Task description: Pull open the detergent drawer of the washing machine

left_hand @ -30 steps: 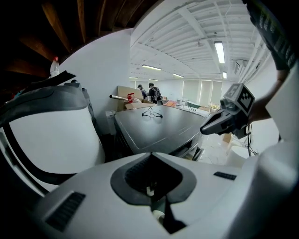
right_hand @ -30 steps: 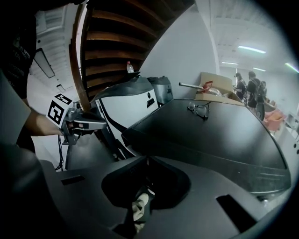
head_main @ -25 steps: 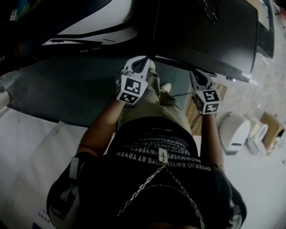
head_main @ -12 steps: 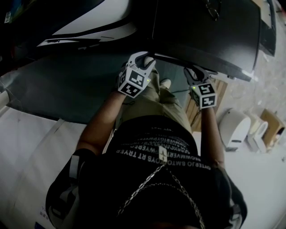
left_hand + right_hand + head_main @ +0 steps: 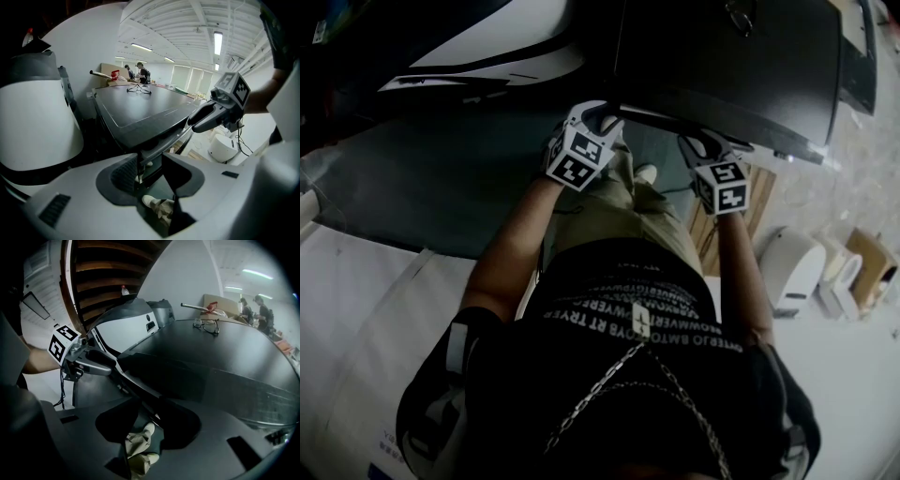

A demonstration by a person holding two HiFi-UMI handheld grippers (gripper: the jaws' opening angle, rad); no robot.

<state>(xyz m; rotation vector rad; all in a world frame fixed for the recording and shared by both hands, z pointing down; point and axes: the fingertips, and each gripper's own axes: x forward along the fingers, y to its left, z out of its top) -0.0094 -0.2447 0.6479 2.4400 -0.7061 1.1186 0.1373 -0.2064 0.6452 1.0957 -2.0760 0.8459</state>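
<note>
Both my forearms reach forward and slightly up, wrists level, so that my left gripper [image 5: 602,114] and right gripper [image 5: 705,141] sit side by side at the front edge of the dark washing machine [image 5: 731,66]. A pair of glasses [image 5: 138,89] lies on its flat black top. A white appliance [image 5: 506,37] stands to its left. I stand on a grey-green floor [image 5: 422,187], and a white rounded casing [image 5: 792,272] and a cardboard box [image 5: 867,262] lie off to my right. The hall behind is white with strip lights [image 5: 218,42].

My left claw is parted, and the machine's front rail [image 5: 164,143] runs into the gap; I cannot tell whether the pads touch it. My right claw is parted too, astride the same rail. I cannot pick out the detergent drawer from that dark front edge.
</note>
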